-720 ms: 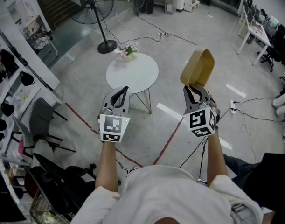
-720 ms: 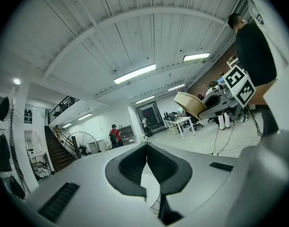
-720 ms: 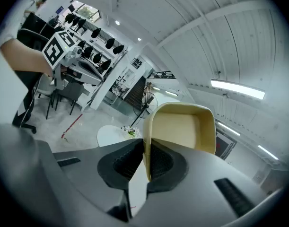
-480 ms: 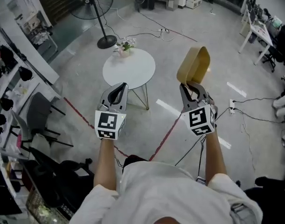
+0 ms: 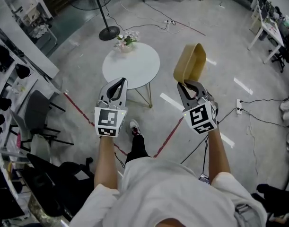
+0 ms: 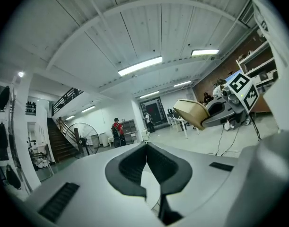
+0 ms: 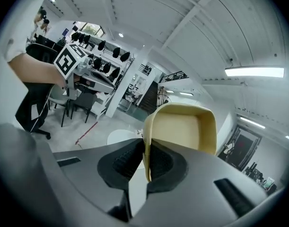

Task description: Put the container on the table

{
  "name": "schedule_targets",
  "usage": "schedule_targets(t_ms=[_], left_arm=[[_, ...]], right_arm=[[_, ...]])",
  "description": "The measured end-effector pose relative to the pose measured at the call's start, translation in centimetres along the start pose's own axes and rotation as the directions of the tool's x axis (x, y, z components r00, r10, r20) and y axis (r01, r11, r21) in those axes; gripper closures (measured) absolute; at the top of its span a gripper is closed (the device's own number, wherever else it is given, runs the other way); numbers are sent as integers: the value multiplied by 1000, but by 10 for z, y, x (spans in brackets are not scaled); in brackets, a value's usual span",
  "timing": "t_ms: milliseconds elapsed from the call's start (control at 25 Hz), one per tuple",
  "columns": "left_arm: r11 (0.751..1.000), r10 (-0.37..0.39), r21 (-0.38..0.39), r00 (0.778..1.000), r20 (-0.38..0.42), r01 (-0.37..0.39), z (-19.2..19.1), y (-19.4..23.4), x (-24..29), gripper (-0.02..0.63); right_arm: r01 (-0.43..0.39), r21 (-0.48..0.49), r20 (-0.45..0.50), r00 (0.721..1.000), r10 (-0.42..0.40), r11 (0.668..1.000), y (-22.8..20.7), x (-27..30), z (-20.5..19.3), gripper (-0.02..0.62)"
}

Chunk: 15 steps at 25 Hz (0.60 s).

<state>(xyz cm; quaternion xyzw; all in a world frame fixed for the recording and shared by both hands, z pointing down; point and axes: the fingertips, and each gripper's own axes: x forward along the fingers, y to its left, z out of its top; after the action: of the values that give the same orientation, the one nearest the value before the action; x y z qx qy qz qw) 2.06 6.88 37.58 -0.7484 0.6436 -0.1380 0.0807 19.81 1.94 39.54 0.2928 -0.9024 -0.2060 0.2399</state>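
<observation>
A tan, open-topped container [image 5: 190,63] hangs in the air to the right of a small round white table [image 5: 130,65]. My right gripper [image 5: 187,85] is shut on the container's [image 7: 182,126] rim, its pads [image 7: 159,160] pressing the wall from both sides. My left gripper [image 5: 117,87] is shut and holds nothing, hovering just in front of the table's near edge. The left gripper view shows its own closed tips [image 6: 147,163] and, to the right, the container [image 6: 192,113] in the other gripper.
A small potted plant [image 5: 126,40] stands at the table's far edge. A pedestal fan [image 5: 100,11] stands behind the table. Cables and red tape lines [image 5: 170,136] cross the floor. Shelves and a grey chair [image 5: 38,112] line the left side. Desks [image 5: 272,30] stand at far right.
Both grippers and the held container have drifted slightly nearer the table. A foot of the person has come into sight below, between the arms.
</observation>
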Motion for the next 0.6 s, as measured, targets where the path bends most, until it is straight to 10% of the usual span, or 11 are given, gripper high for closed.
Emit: schedule_targets(t_ms=[600], left_arm=[[996, -73, 43, 997, -4, 74, -49, 235, 229, 588]], right_arm=[[27, -24, -104, 994, -29, 999, -94, 301, 59, 560]])
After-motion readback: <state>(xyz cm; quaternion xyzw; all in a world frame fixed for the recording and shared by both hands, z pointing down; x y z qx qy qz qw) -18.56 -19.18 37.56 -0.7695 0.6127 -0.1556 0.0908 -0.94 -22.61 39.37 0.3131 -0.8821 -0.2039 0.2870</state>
